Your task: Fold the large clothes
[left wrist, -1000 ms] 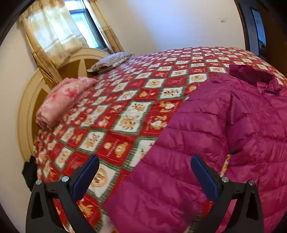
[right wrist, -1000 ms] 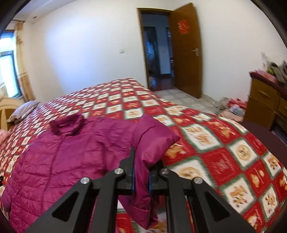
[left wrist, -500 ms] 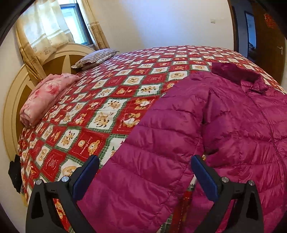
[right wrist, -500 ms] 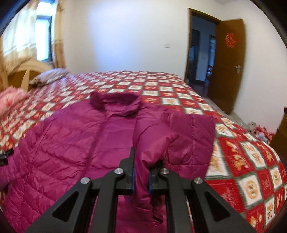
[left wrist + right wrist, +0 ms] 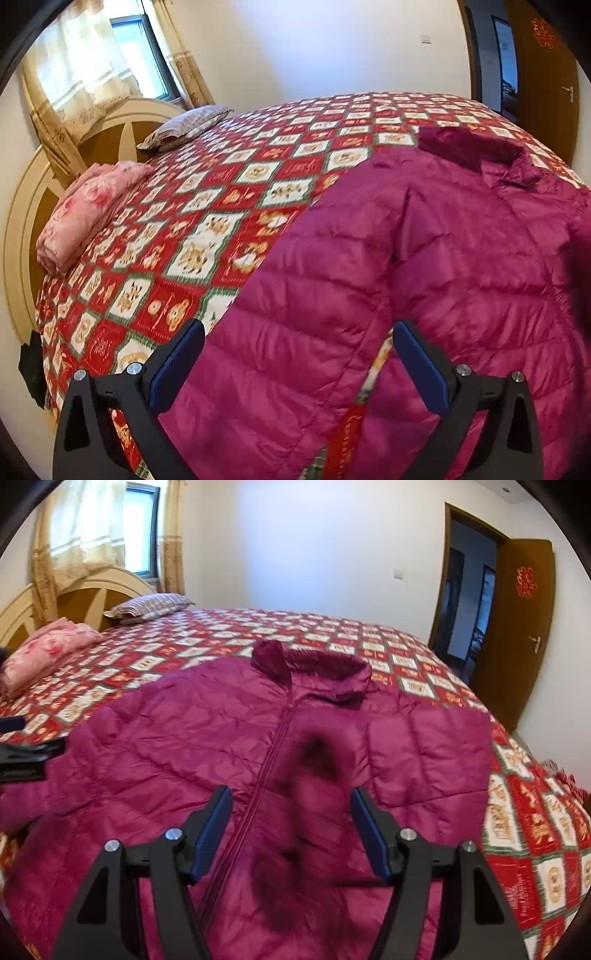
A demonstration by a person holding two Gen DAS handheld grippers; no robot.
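Far left on the bed w/ the red-and-white checked picture quilt (image 5: pixel 229 206) sits a rolled pink flowery blanket (image 5: pixel 85 214), and a grey striped pillow (image 5: pixel 184 125) lies by the cream-and-brown round headboard (image 5: pixel 22 221). Neither is part of the job.

Next comes the left gripper (image 5: pixel 297 363). Its jaws are wide apart, nothing in them, and they sit on either side of the near sleeve of the big magenta puffy quilted jacket (image 5: pixel 207 746). The jacket lies flat on the bed, front up, zip shut, collar pointing away.

The right gripper (image 5: pixel 290 830) has wide jaws too, holding nothing. It hangs over the jacket's chest, just right of the zip. A blurry bit of sleeve sits between the jaws, not pinched. That sleeve looks laid across the front.

To do this step well, I think: close the left jaws on the sleeve near the cuff, lift a little, bring it across the chest. Pinch only one layer or so. Puffy cloth is slippy and springs back, so press it flat after.

Far right: a brown door (image 5: pixel 517 627) w/ a red paper sign (image 5: pixel 526 581). Too small to read for sure. No brand or label shows on the jacket.
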